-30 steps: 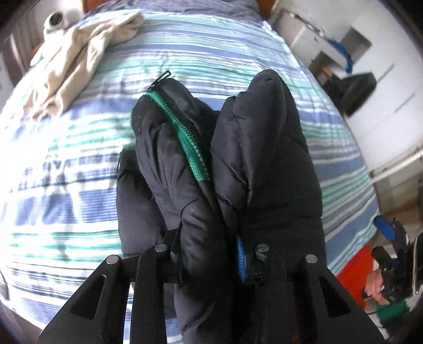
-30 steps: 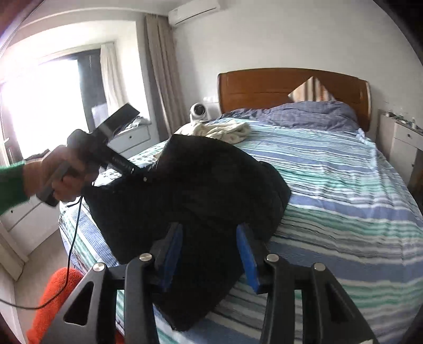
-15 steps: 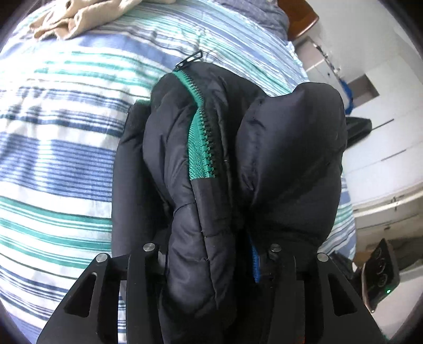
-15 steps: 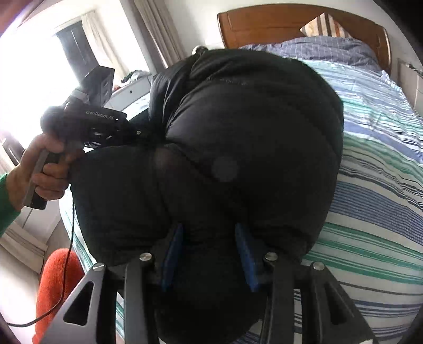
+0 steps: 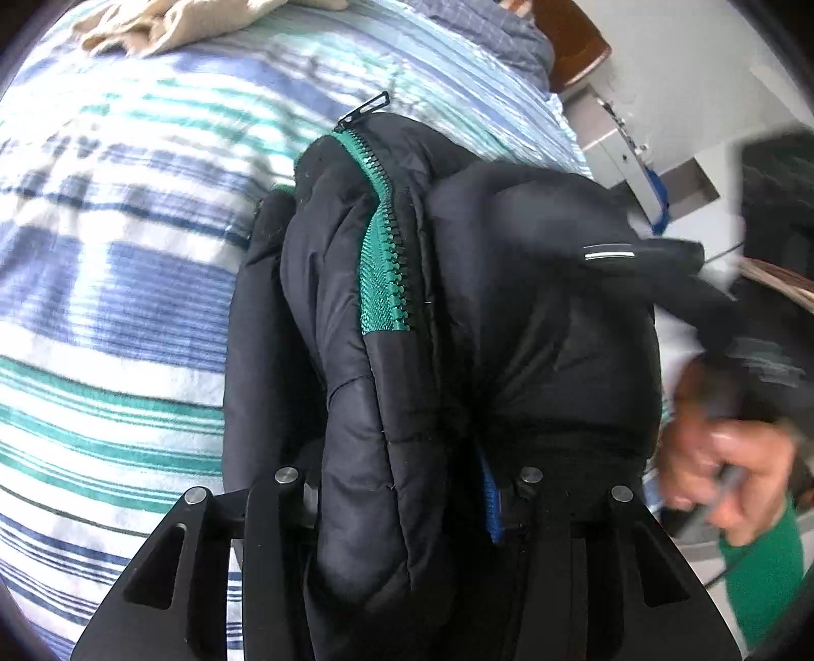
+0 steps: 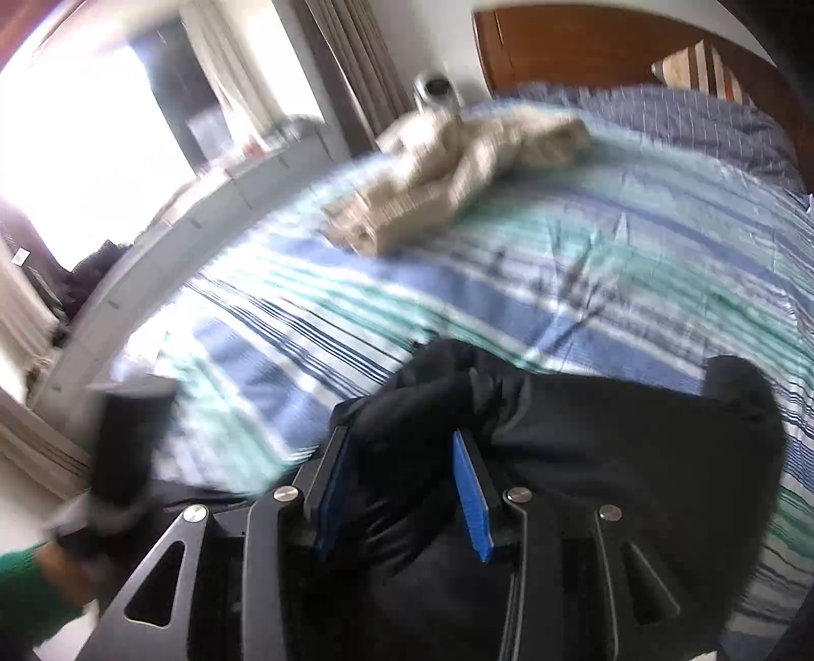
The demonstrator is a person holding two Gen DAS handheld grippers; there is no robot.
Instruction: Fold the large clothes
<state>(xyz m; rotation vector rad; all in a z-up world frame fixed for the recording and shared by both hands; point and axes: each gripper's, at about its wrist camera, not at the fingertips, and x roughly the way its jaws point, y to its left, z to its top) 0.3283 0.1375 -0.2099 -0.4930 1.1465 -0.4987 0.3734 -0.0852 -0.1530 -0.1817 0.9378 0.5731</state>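
A black puffer jacket (image 5: 509, 325) with a green zipper (image 5: 381, 264) hangs bunched over the striped bed (image 5: 102, 264). My left gripper (image 5: 407, 498) is shut on a thick fold of it; the fabric hides the fingertips. In the right wrist view the same jacket (image 6: 610, 457) lies low over the bed's near edge. My right gripper (image 6: 402, 483) is shut on a fold of it between blue pads (image 6: 470, 503). The right gripper and its hand (image 5: 722, 457) show blurred at the right of the left wrist view.
A beige garment (image 6: 458, 162) lies crumpled near the head of the bed (image 6: 559, 284), also at the top of the left wrist view (image 5: 178, 20). A wooden headboard (image 6: 585, 46), a grey pillow (image 6: 687, 122), a nightstand (image 5: 615, 147) and a window with curtains (image 6: 102, 127) surround it.
Both grippers kept hold of the jacket. The right gripper swung the jacket down, so the bed and beige garment show again; the view is motion-blurred. The right hand came into the left wrist view.
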